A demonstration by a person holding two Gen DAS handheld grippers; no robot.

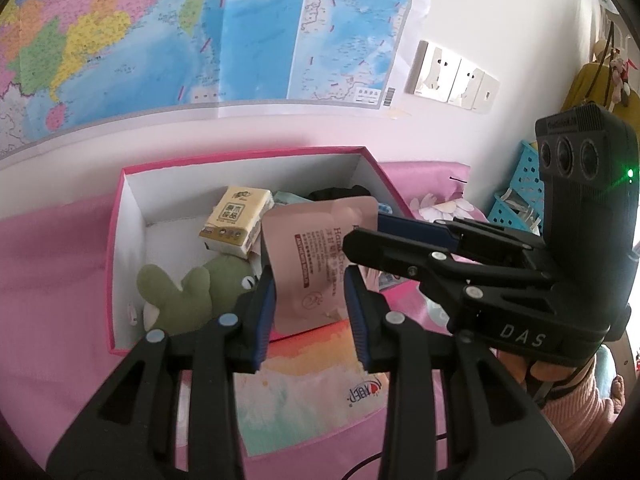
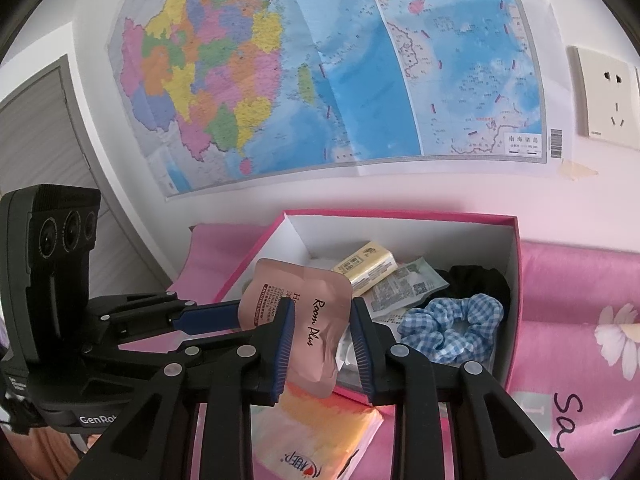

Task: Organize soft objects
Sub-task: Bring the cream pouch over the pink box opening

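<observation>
A pink hand-cream sachet (image 1: 312, 248) hangs over the near wall of the open pink box (image 1: 120, 240). My left gripper (image 1: 310, 294) has a blue pad against each side of it. My right gripper (image 1: 366, 230) comes in from the right and pinches the sachet's right edge. In the right wrist view the sachet (image 2: 320, 332) sits bent between the right gripper (image 2: 323, 306) pads, and the left gripper (image 2: 240, 314) meets its left part. In the box lie a green plush toy (image 1: 180, 292), a yellow tissue packet (image 1: 236, 220), a blue checked scrunchie (image 2: 452, 328) and a black cloth (image 2: 476, 280).
A tissue pack with an orange and white wrapper (image 1: 312, 380) lies on the pink bedspread (image 1: 52, 280) just in front of the box. A greenish printed packet (image 2: 404, 288) lies inside the box. A blue basket (image 1: 520, 196) stands at the right, by the wall with the map.
</observation>
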